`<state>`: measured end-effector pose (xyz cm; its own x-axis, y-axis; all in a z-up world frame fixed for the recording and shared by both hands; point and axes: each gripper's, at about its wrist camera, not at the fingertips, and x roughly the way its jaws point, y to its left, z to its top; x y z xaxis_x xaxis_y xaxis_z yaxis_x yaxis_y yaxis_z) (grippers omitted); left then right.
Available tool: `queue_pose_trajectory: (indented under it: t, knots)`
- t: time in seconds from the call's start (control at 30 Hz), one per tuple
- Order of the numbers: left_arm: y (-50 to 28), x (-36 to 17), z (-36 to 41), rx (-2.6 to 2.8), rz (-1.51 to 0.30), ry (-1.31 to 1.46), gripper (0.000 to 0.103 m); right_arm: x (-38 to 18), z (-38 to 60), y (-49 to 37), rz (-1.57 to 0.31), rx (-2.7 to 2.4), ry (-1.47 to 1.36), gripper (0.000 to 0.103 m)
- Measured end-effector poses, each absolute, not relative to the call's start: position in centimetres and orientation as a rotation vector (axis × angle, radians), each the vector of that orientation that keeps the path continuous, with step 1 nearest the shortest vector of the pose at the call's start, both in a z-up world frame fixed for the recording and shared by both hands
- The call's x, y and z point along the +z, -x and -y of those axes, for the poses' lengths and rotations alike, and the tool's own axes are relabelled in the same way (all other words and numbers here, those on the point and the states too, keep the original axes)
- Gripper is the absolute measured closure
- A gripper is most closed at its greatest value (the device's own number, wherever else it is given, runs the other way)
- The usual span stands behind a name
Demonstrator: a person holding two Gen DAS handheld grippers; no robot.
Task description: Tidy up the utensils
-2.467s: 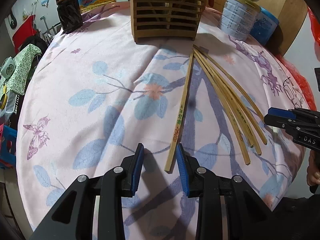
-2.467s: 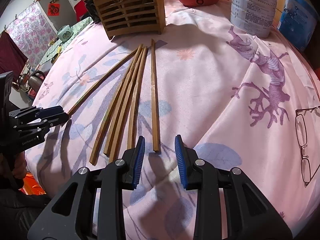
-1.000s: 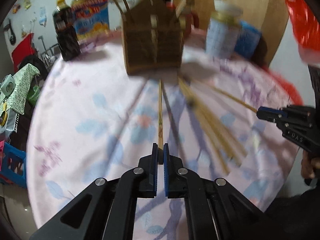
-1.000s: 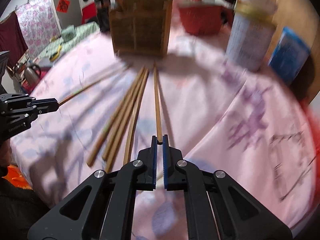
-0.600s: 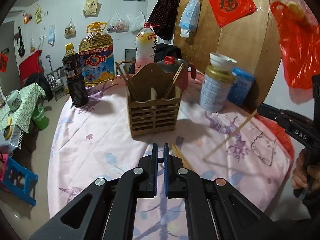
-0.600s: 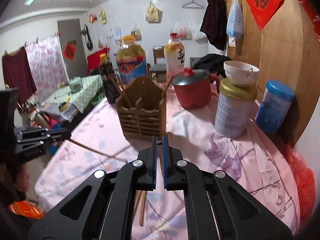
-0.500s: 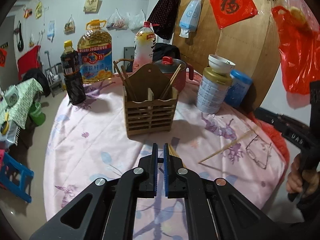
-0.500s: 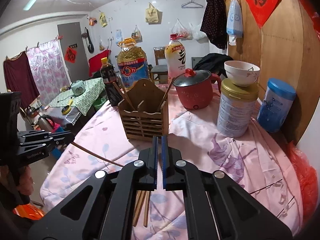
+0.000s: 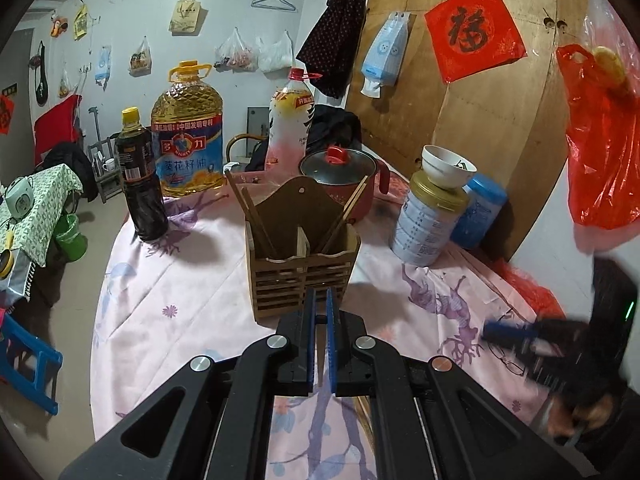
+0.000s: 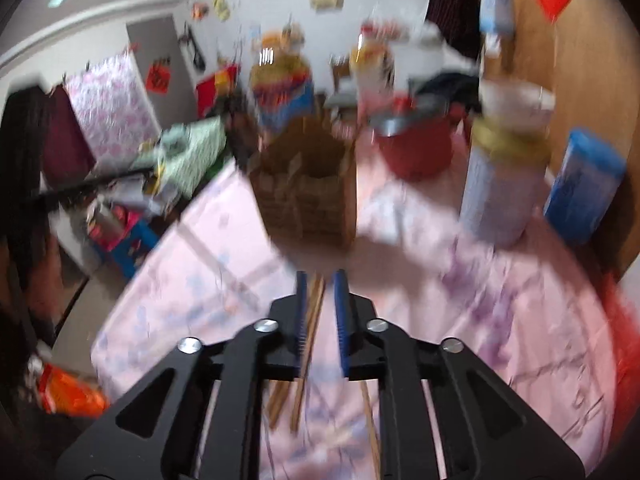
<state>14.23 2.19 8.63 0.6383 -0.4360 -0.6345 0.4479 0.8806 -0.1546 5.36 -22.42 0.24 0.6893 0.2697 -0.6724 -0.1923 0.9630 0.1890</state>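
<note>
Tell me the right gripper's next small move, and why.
Probably lower the right gripper onto one loose chopstick and close: its fingers stand open, chopsticks lie on the cloth below, and the holder has room.

Each gripper (image 9: 319,304) (image 10: 321,286) is matte black plastic with ribbed blue pads (image 9: 307,340) and silver screws (image 9: 277,342).

Your tools: two, left tool (image 9: 319,300) and right tool (image 10: 320,280)
Holders you see: one, wooden holder (image 9: 302,266)
Your bottles: three, oil jug (image 9: 187,136), dark bottle (image 9: 140,184), drink bottle (image 9: 290,120)
Your cans: two, milk powder can (image 9: 430,224), blue can (image 9: 482,212)
</note>
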Motion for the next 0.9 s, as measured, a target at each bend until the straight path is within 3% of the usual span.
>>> queue_pose_trajectory:
  t: [0.23, 0.47, 0.53, 0.67, 0.9]
  knots:
    - [-14.9, 7.9, -2.0, -0.522, -0.756, -0.034, 0.097, -8.3, 25.3, 1.3, -0.981, 0.160, -0.157, 0.080]
    - [-15.4, 8.1, -1.0, -0.560, -0.760, -0.072, 0.098, -12.8, 26.9, 5.6, -1.009, 0.042, -0.284, 0.079]
    - [-15.5, 8.2, -0.7, -0.572, -0.761, -0.078, 0.098, -12.9, 26.8, 6.0, -0.979, 0.017, -0.283, 0.086]
    - [-15.5, 8.6, -0.3, -0.581, -0.748, -0.097, 0.097, -10.9, 26.8, 5.9, -0.917, 0.000, -0.279, 0.097]
    - [-16.7, 11.4, -0.5, -0.573, -0.694, -0.081, 0.098, 0.2, 25.8, 0.7, -0.690, 0.058, -0.115, 0.097]
